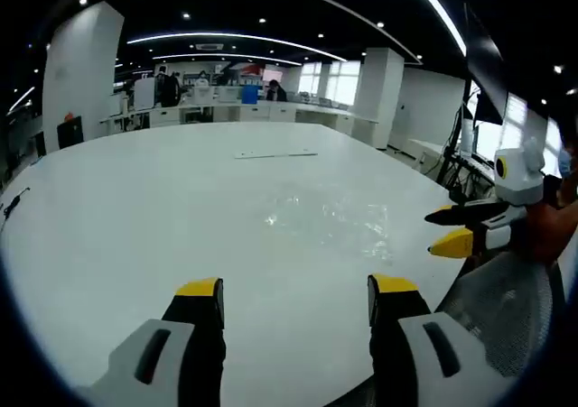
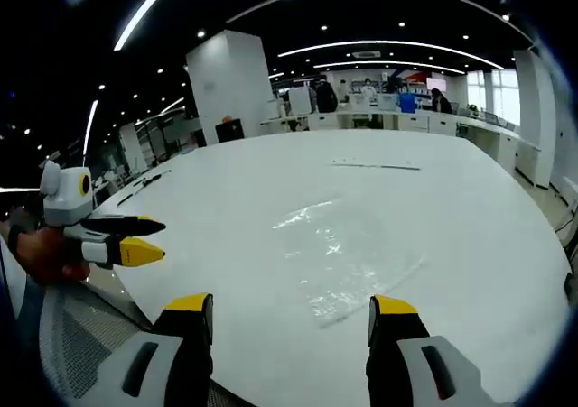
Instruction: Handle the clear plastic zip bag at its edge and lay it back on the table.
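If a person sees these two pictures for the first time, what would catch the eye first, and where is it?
The big white table comes first, with the clear plastic zip bag lying flat on it, a faint crinkled shine ahead of the right gripper. Next are the yellow-tipped jaws: the left gripper stands open over the table's near edge, and so does the right gripper, nothing between their jaws.
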Tool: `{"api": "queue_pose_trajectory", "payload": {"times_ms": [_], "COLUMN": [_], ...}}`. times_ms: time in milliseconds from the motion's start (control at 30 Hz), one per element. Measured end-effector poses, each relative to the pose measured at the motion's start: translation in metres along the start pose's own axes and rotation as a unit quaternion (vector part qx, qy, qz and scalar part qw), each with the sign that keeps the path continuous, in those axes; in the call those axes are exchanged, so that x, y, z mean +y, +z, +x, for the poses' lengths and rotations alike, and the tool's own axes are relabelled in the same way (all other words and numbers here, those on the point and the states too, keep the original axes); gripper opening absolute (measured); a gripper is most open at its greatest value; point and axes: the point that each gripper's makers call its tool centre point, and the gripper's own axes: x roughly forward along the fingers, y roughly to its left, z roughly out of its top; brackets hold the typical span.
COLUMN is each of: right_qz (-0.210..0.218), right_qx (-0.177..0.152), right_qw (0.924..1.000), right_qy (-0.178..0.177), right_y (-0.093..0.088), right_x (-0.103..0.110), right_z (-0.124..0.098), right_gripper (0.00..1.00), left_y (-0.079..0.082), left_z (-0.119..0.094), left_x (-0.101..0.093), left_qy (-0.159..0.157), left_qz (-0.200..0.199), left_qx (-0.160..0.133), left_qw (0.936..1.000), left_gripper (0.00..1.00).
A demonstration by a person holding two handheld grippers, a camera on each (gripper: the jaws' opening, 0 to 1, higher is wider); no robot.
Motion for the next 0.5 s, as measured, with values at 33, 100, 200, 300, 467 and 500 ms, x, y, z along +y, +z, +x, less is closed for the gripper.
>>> {"api": "queue_pose_trajectory", "payload": {"times_ms": [33,100,200,300,467,500], "right_qz": [0.000,0.000,0.000,0.001,0.000,0.000], "right_qx": [0.000,0.001,0.001,0.000,0.001,0.002], "right_qw": [1.0000,1.0000,1.0000,1.0000,1.0000,1.0000], "right_qy": [0.000,0.000,0.000,0.000,0.000,0.000], "right_y": [0.0000,-0.0007,-0.0003,0.0000,0.0004,0.0008], "right_x": [-0.0001,-0.0008,-0.0007,-0.0010,-0.0007,-0.0006], "right_z": [0.0001,0.0006,0.0000,-0.0002,-0.0011,-0.0013], "right_gripper": [0.70,0.70,0.70,0.69,0.69,0.69], "left_y": [-0.0006,-0.0013,-0.0004,0.0016,0.0016,0.0027], "left_z": [0.0006,0.0013,0.0005,-0.0016,-0.0020,-0.0033], "left_x": [0.0004,0.0005,-0.0008,-0.0025,-0.0031,-0.0044], "left_qy": [0.000,-0.001,-0.002,-0.001,-0.001,-0.001], "left_qz": [0.000,0.000,0.001,0.000,0.000,0.000], "left_qx": [0.000,0.001,0.001,0.000,0.001,0.002], "left_qw": [1.0000,1.0000,1.0000,1.0000,1.0000,1.0000], "left_gripper": [0.63,0.63,0.63,0.63,0.63,0.63]}}
